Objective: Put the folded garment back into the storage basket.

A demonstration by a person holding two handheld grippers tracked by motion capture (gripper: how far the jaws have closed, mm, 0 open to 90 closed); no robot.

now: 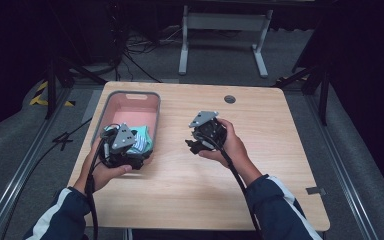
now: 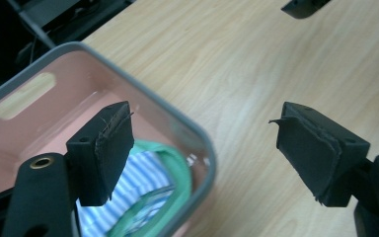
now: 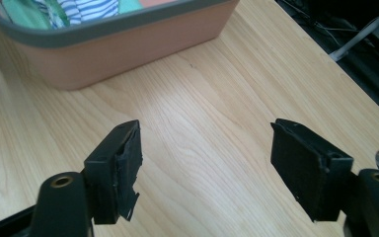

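High view: the wooden table (image 1: 205, 170) is evenly lit from above, while the surroundings fall off into near black. Shadows under the hands are soft and short. Resolution is low and fine detail is smeared. In the left gripper view a pale sheen is seen across the tabletop, and small glints are caught on the rim of the pink bin (image 2: 197, 143). In the right gripper view a broad glare patch lies mid-table; the far bin edge is slightly soft.
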